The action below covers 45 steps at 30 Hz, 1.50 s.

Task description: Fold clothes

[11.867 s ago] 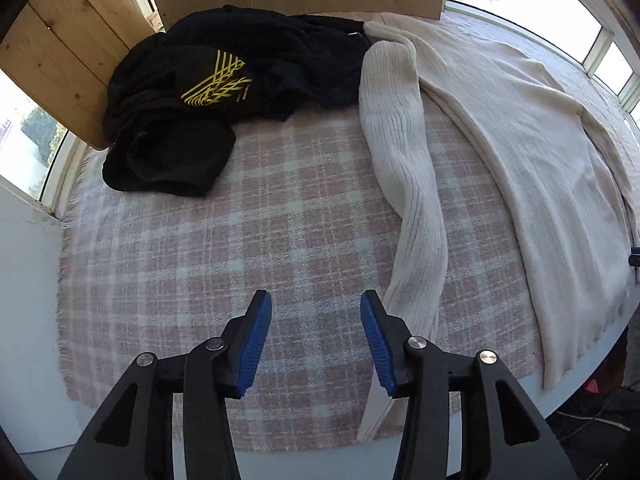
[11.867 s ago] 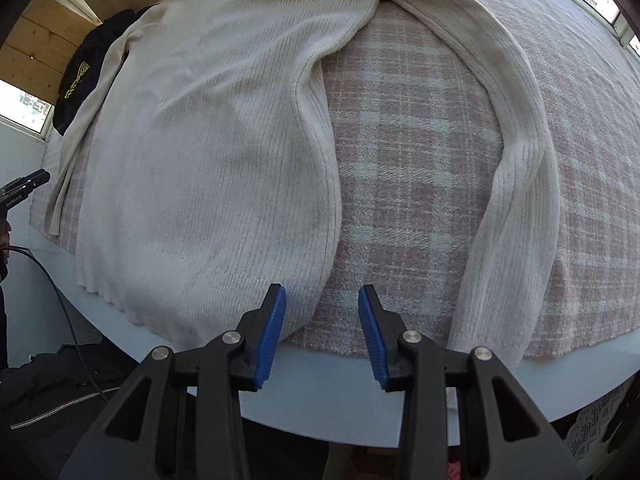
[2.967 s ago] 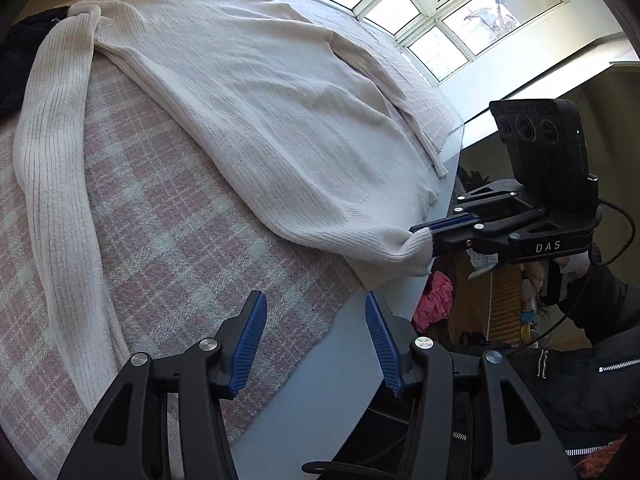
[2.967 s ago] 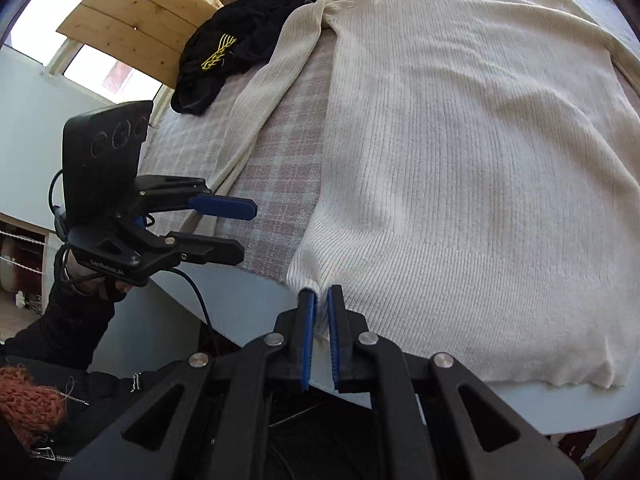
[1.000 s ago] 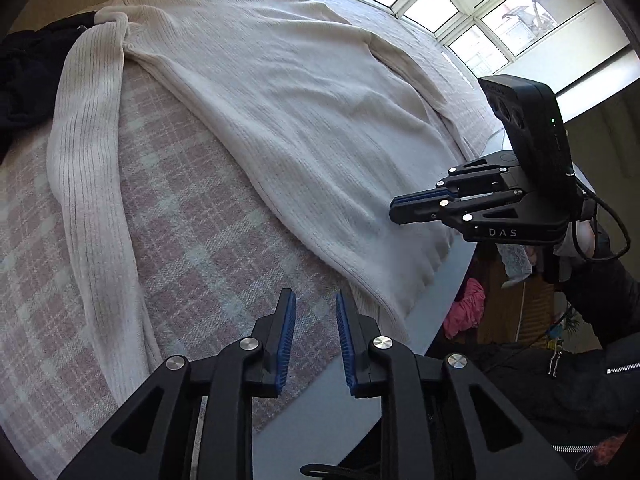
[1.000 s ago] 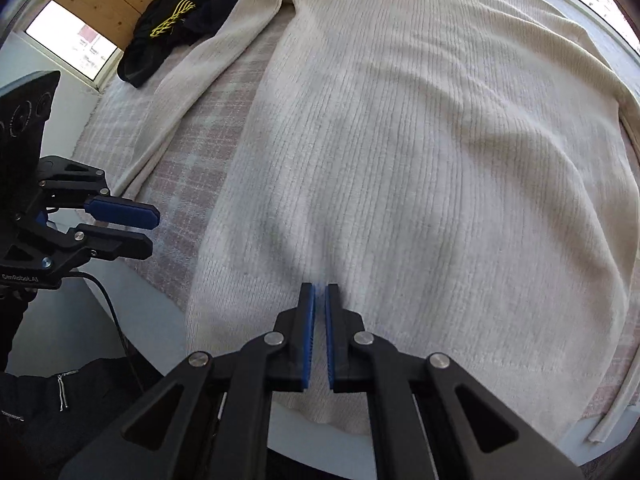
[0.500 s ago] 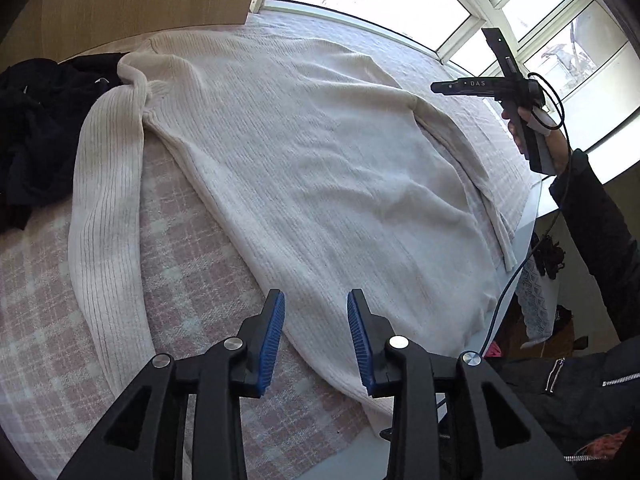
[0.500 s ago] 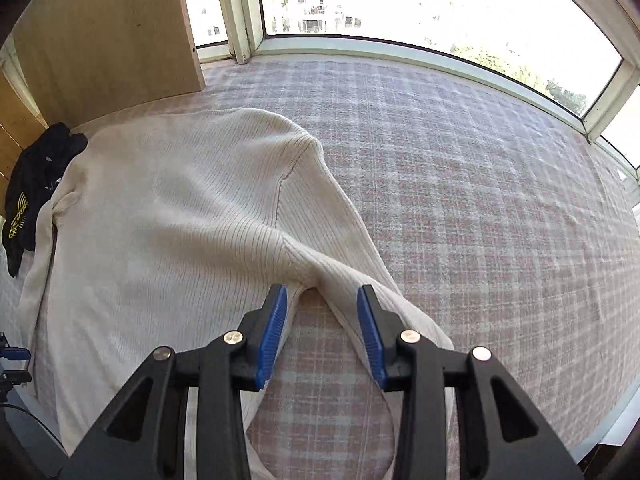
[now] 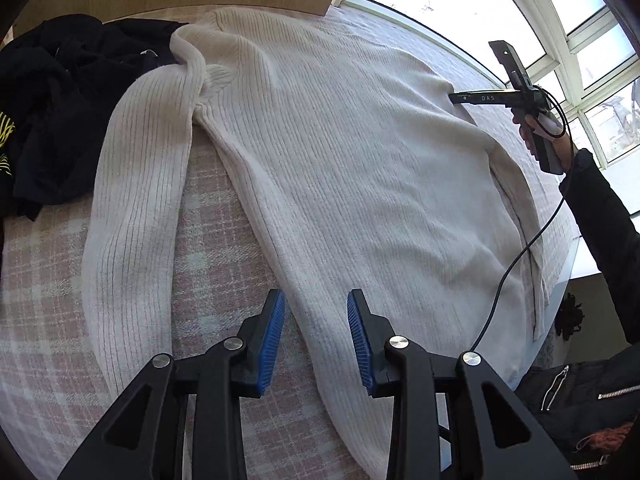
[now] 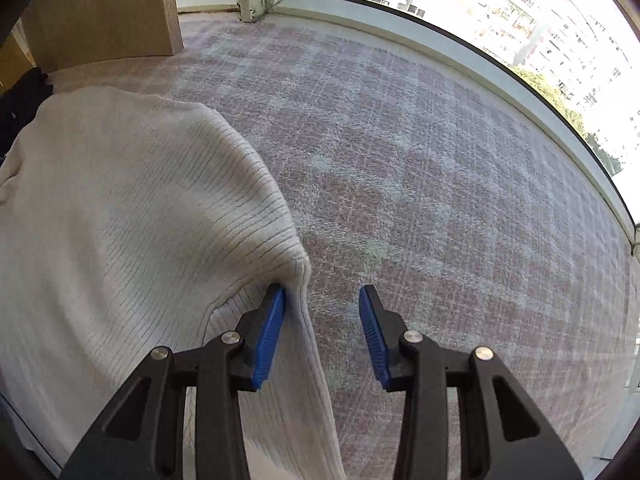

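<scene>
A cream ribbed sweater [image 9: 360, 152] lies spread flat on a pink plaid blanket [image 9: 216, 240]. Its left sleeve [image 9: 132, 200] runs down beside the body. My left gripper [image 9: 316, 320] is open and hovers low over the sweater's left side edge, which passes between its fingers. In the right wrist view, my right gripper [image 10: 322, 320] is open at the sweater's [image 10: 120, 220] right shoulder. Its left pad [image 10: 270, 336] touches the fold where the sleeve [image 10: 308, 380] drops toward me. The right gripper [image 9: 456, 98] also shows in the left wrist view at the far shoulder.
A black garment [image 9: 60, 100] with yellow print is heaped at the far left, against the sweater's collar. A wooden panel [image 10: 100, 12] stands behind. Windows [image 10: 480, 8] curve round the blanket's [image 10: 440, 200] far side. A person's dark sleeve [image 9: 600, 220] and a cable [image 9: 520, 256] hang at the right edge.
Both grippers have opened wider. The left one has moved in and lower over the sweater's side edge. The right one has come down onto the right shoulder.
</scene>
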### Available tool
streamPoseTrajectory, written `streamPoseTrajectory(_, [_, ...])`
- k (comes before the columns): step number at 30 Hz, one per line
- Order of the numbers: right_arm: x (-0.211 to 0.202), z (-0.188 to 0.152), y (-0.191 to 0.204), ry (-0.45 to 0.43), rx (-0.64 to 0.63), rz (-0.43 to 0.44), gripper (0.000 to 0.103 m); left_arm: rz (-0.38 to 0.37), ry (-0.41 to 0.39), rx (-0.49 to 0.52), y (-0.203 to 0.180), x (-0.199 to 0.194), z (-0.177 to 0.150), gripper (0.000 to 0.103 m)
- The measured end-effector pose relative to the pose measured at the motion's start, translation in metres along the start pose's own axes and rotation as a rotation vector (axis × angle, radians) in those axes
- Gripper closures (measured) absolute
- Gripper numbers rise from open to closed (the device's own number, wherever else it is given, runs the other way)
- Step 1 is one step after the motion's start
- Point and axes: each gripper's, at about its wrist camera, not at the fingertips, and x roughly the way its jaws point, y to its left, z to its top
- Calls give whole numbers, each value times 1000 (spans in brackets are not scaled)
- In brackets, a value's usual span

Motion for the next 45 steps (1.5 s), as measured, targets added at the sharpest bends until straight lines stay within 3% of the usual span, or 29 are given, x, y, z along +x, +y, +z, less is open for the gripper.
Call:
streamPoseTrajectory(1, [-1,-1,0,-2,-4,32,68,0,-3,-1,2,1,4,72])
streamPoseTrajectory(2, [0,-2,-1,6,-6,77,86,0,-5,-1,4,3,8,72])
streamPoseTrajectory(3, [0,-3,-2,15,-2,116,94,-1,-5,-1,5,4,12,72])
streamPoseTrajectory(6, [-16,-5,-2,-46,-35,79,95,2,-2,6,9,5,20,72])
streamPoseTrajectory(9, [-16,-6,-4,-17,-40,109,80,14,9,11,15,6,23,71])
streamPoseTrajectory(14, [-8,-4,-8,20,-43,85,72,18,17,-4,25,8,24,71])
streamPoseTrajectory(18, [-10,-12,-7,31,-67,124,72,17,25,-8,31,12,24,71])
streamPoseTrajectory(19, [-10,-14,-8,37,-64,148,75,16,27,-10,33,13,24,71])
streamPoseTrajectory(22, [-15,-20,-13,48,-61,203,96,14,26,-15,36,14,26,71])
streamPoseTrajectory(26, [-31,-29,-5,15,-151,137,99,17,35,0,35,15,28,71])
streamPoseTrajectory(29, [-46,-32,-4,-2,-216,22,99,29,35,-3,39,15,30,71])
streamPoseTrajectory(32, [-57,-27,-26,-24,-174,-67,99,35,37,-9,46,15,32,70])
streamPoseTrajectory(35, [-45,-29,-33,23,-142,-34,99,40,31,-9,51,14,35,70])
streamPoseTrajectory(41, [-38,-49,-19,38,-191,-104,98,110,-60,-16,73,-10,65,69])
streamPoseTrajectory(43, [-43,-55,-18,28,-207,-141,98,157,-91,-8,81,-17,81,56])
streamPoseTrajectory(45, [-49,-61,-17,18,-224,-179,99,203,-103,22,81,-18,96,56])
